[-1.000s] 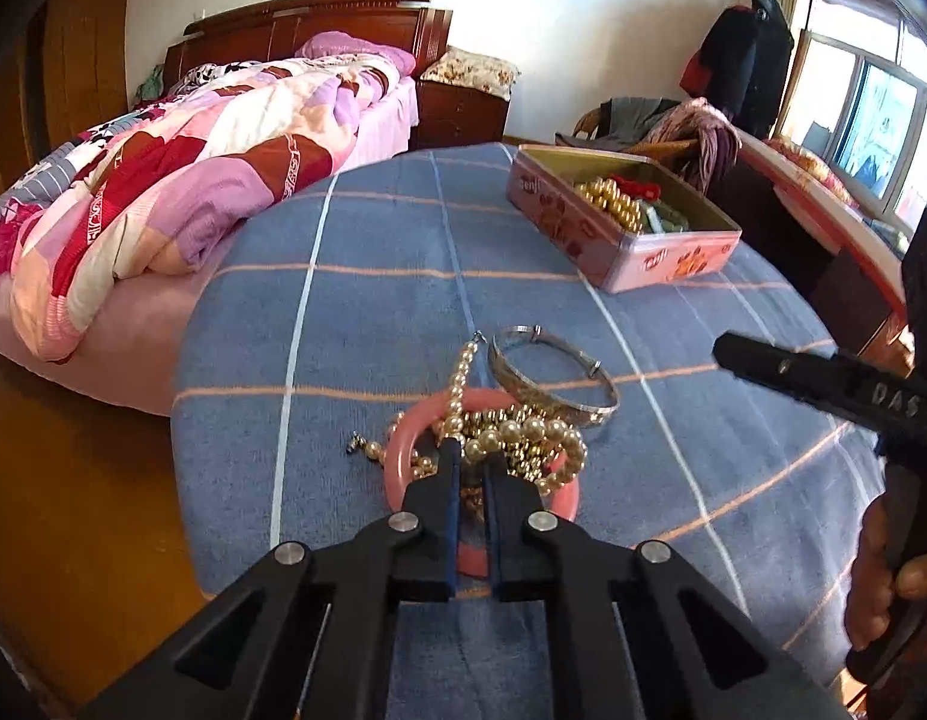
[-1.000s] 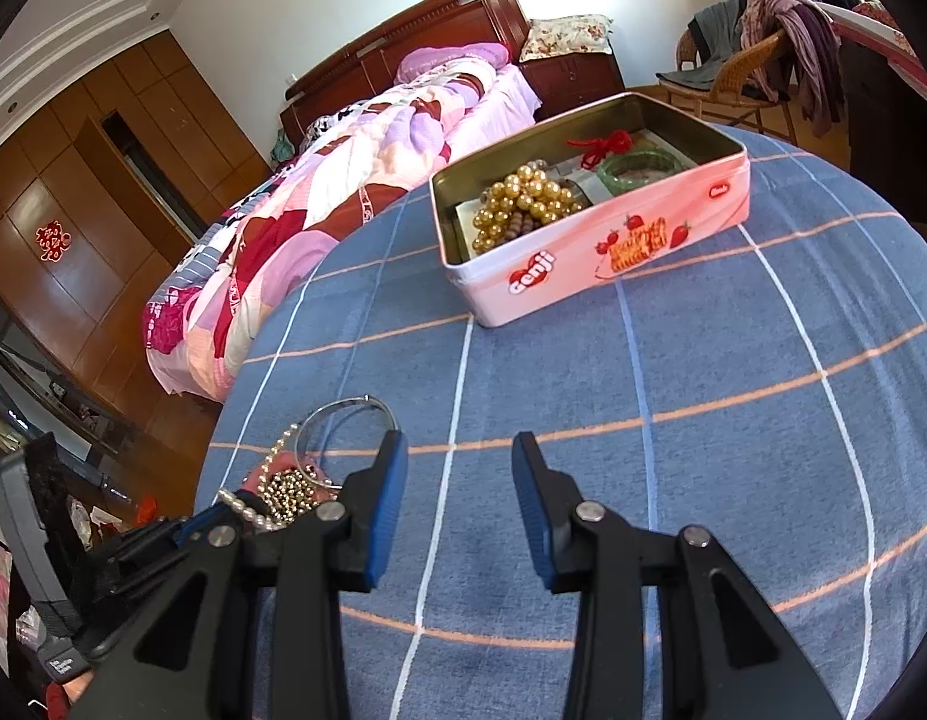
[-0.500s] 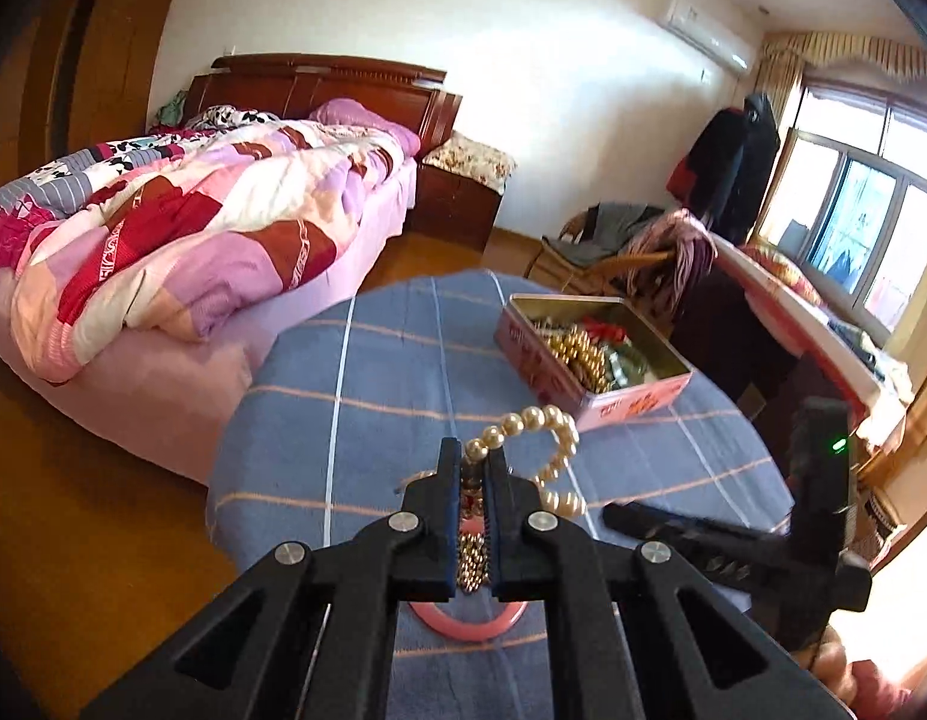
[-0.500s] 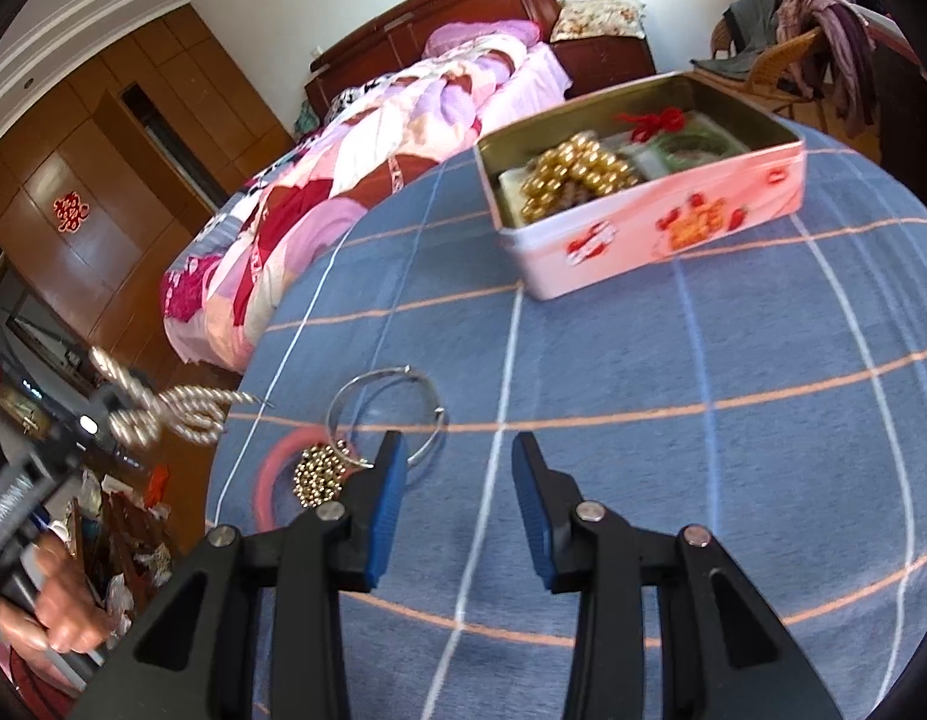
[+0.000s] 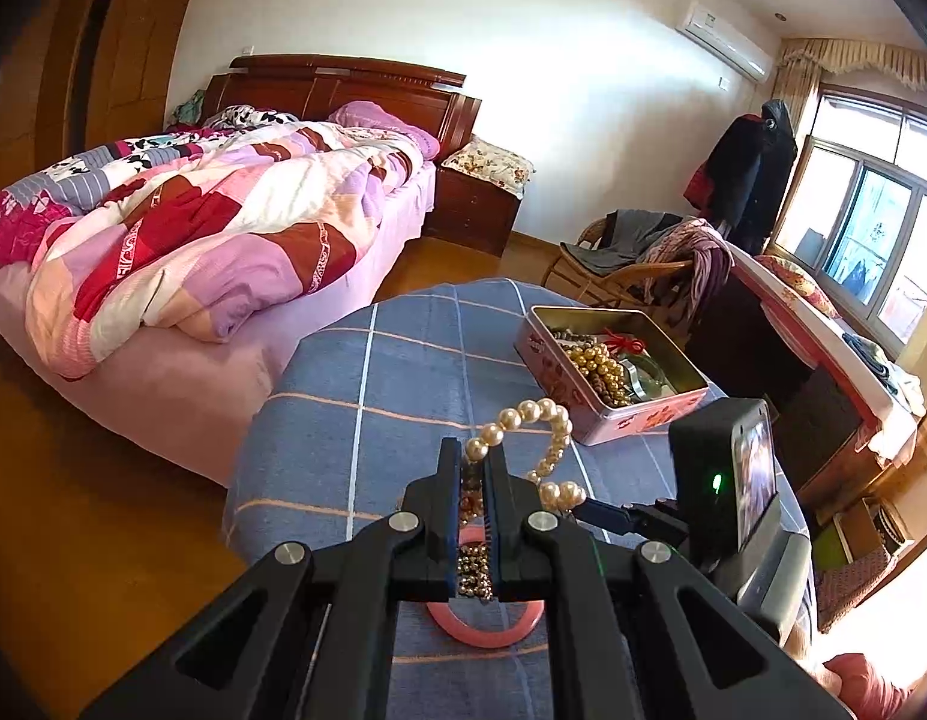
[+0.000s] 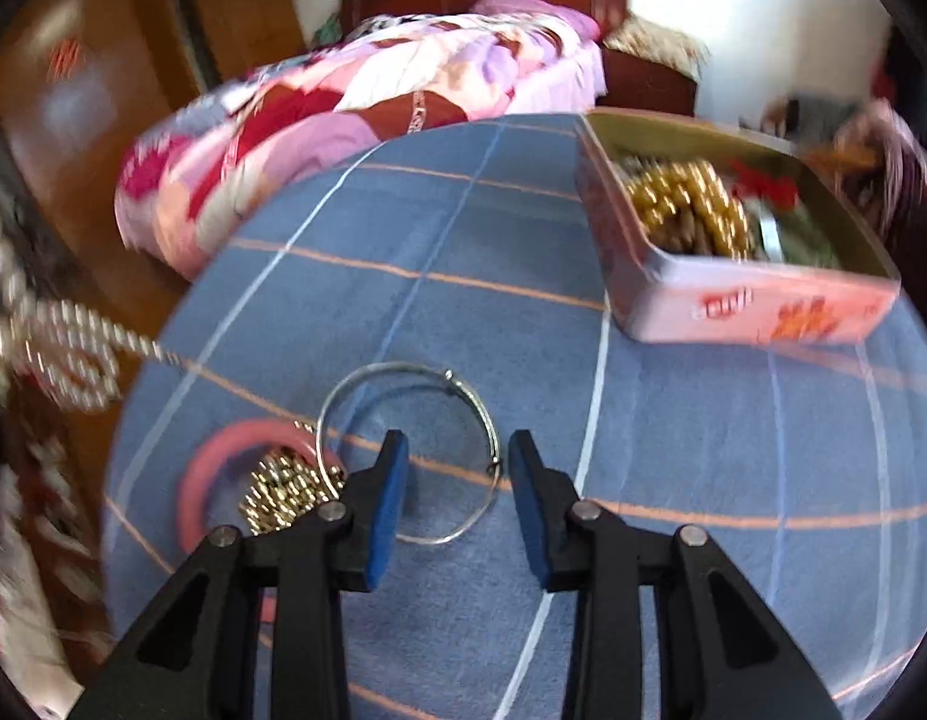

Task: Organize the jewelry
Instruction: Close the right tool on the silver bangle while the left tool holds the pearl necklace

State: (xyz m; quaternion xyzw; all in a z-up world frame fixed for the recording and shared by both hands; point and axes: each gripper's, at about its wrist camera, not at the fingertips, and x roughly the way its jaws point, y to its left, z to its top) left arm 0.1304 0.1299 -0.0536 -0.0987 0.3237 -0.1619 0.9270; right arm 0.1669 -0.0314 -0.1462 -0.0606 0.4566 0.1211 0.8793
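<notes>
Pearls sit pinched between the pressed-together fingers of the left gripper (image 5: 476, 468): the pearl necklace (image 5: 544, 441) loops up out of the tips and curls down past the right-hand finger, clear of the cloth. Lower in the same slot a bunch of small gold beads (image 5: 475, 564) shows between the pads; whether it is gripped or lies below them cannot be told. Beneath the fingers a pink bangle (image 5: 484, 630) lies flat on the blue checked tablecloth (image 5: 403, 372). Beyond the tips and to their right stands the pink tin (image 5: 607, 366), open, with gold beads and a red tassel inside.

The right gripper (image 6: 457, 462) has just been closing its jaws, yet the fingers stand apart with nothing pressed between them. It hangs over a thin silver bangle (image 6: 409, 456) on the cloth; the left finger overlaps the inside of the ring, the right finger sits just outside its rim. Left of those fingers the pink bangle (image 6: 223, 462) holds a heap of gold beads (image 6: 283, 489). Further out, up and right, is the tin (image 6: 757, 306); far left, blurred, the lifted pearls (image 6: 61, 342).
</notes>
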